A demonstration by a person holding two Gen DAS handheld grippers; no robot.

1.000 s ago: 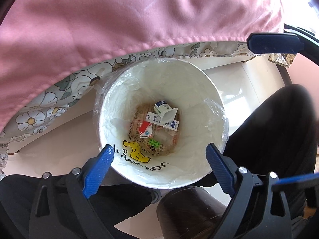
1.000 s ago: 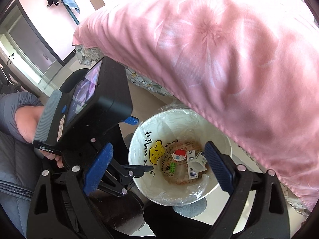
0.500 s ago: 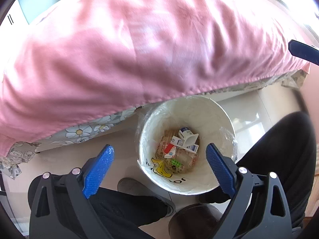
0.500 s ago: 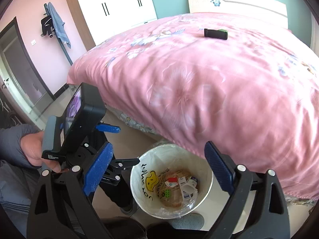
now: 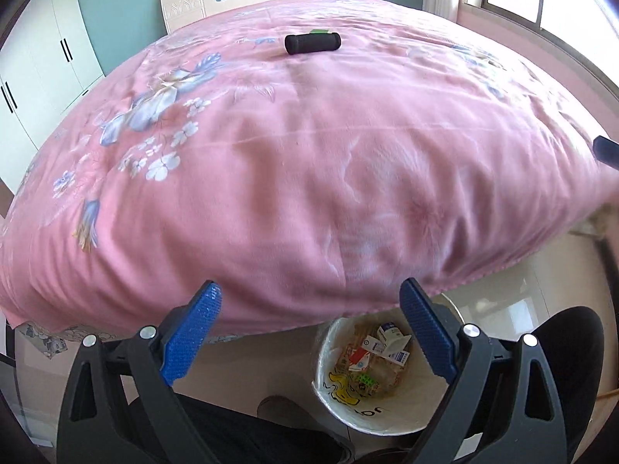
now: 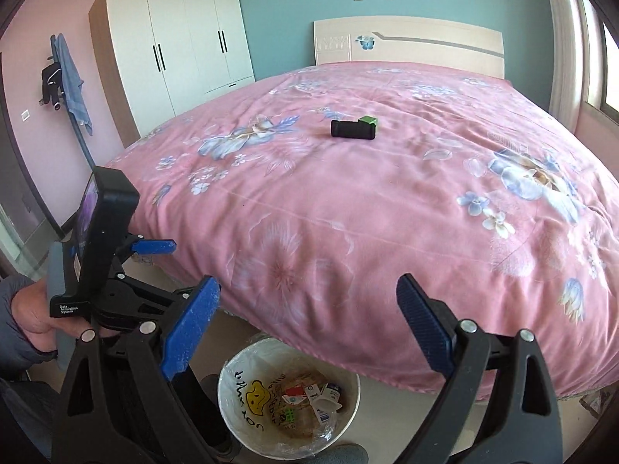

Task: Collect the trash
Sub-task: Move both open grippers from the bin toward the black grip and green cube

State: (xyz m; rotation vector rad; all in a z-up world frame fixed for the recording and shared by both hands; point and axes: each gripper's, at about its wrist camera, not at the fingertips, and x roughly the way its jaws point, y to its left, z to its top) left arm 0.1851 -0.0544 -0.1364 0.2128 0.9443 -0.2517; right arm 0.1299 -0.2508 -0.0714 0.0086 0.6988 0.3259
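— What has changed since a moment ago?
— Both cameras have lifted away from the bin [image 6: 288,398]. A second back it filled the left view; now it sits low, and the pink bedspread [image 5: 309,162] takes up most of both views.

— How do the grippers stand?
— The left gripper [image 5: 307,334] has its blue pads spread wide with nothing between them. The right gripper [image 6: 307,326] is the same: wide apart and empty. In the right view a hand [image 6: 31,317] holds the left gripper's handle at the left edge.

— Where is the trash?
— In the bin, which stands on the floor just at the foot edge of the bed, partly under the overhanging bedspread. It is white with a yellow smiley face, lined with a clear bag, and holds small cartons and wrappers [image 5: 381,352] at the bottom.

— Anything on the bed?
— A black roll-shaped thing [image 6: 353,129] lies near the middle, toward the headboard [image 6: 410,44], with a small green box [image 6: 368,120] touching its far side. A white wardrobe [image 6: 174,50] stands beyond the bed's left side.
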